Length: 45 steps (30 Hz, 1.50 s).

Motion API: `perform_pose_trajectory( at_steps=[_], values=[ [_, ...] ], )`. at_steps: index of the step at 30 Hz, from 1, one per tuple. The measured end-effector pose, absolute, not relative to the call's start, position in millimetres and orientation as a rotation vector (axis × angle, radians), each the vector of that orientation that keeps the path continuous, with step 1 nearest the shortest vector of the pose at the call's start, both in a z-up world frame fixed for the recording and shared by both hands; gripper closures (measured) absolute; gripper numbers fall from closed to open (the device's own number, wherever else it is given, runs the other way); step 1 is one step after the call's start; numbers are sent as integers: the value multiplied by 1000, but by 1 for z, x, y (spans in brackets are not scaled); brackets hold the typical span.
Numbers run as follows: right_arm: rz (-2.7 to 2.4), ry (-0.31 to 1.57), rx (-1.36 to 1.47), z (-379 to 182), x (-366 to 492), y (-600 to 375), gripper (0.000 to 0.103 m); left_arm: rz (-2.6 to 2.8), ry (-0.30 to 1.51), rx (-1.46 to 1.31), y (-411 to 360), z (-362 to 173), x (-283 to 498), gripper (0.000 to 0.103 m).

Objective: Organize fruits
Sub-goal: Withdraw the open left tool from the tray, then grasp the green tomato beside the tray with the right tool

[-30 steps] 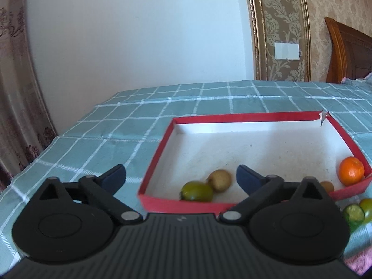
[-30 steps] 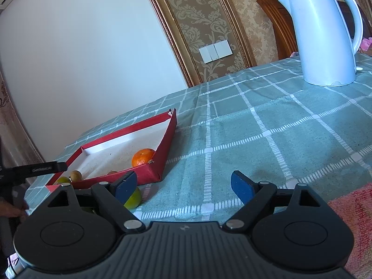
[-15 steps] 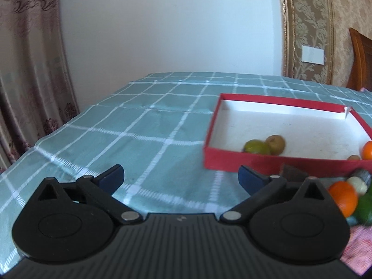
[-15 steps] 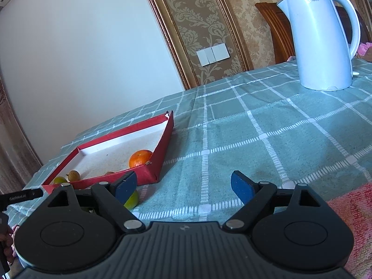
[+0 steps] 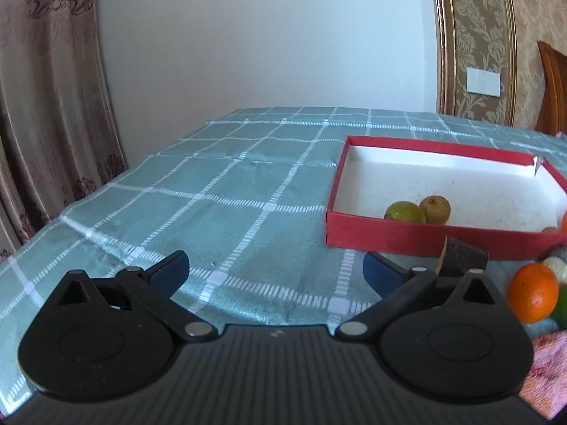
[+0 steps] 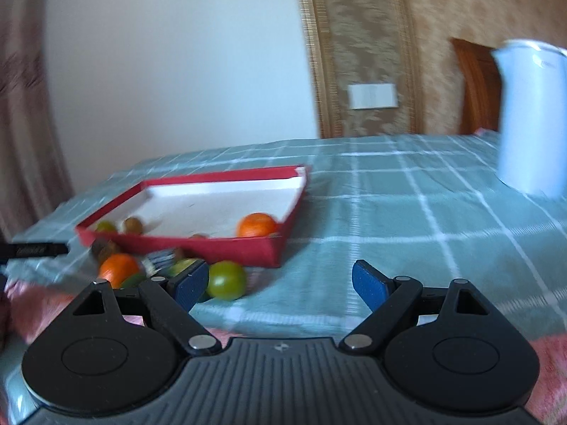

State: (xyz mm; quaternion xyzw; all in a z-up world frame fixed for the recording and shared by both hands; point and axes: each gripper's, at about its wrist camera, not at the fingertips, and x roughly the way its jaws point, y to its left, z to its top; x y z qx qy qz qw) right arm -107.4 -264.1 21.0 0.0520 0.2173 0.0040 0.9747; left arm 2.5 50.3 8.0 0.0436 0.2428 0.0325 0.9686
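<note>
Both hand-held grippers are held wide open, nothing gripped. The green fruit (image 6: 226,280) by the right hand-held gripper (image 6: 280,283) should be centred before being squeezed and lifted into the red box (image 6: 244,249).

— Where am I working?
— A home, I'd say: damask wallpaper (image 5: 478,17), patterned curtain (image 5: 46,88), checked tablecloth (image 5: 230,194), white electric kettle (image 6: 531,117), carved wooden headboard (image 6: 475,85), wall switch (image 6: 372,96).
</note>
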Motion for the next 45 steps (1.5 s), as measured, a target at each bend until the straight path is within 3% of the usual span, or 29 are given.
perform_pose_trajectory(
  at_steps=[6,11,12,13,34,40,45],
  values=[
    [67,495,-11,23,-89,-248,15,67,497,80,53,7,4,0],
    [98,535,-62,20,-80,-244,36,65,509,70,54,7,5,0],
    [105,544,-69,19,-78,-244,46,64,511,68,55,6,6,0],
    [113,553,-72,18,-77,-243,48,63,514,65,55,6,6,0],
    [233,604,-122,9,-47,-251,48,89,549,75,54,4,12,0],
    [289,598,-107,8,-48,-252,68,95,558,82,53,3,13,0],
    [282,593,-108,8,-47,-250,69,97,559,87,52,3,13,0]
  ],
)
